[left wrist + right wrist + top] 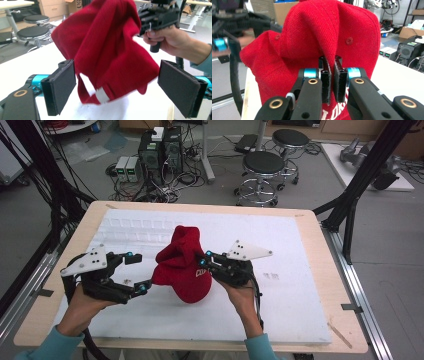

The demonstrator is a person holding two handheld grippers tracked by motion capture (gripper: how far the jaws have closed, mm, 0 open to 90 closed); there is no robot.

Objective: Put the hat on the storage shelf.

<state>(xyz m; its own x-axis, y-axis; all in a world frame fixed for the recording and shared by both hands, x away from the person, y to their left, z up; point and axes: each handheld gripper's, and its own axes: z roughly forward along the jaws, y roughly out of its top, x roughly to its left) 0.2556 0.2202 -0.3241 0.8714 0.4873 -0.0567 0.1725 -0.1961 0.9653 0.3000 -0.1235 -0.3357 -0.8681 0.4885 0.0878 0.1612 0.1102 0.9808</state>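
Cloth like this red cap (182, 265) looks light and floppy, pinched in the clamped right hand-held gripper (331, 75) above the counter (300, 285), so the wide-open left hand-held gripper (117, 87) should take the sagging hem between its jaws.

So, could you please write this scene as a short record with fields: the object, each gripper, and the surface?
object: red cap, crumpled, lifted partly off the surface
right gripper: shut, pinching a fold of the cap's fabric
left gripper: open, pads on either side of the cap's lower edge, not pressing
surface: white board on a wooden table
background: stools, computer towers
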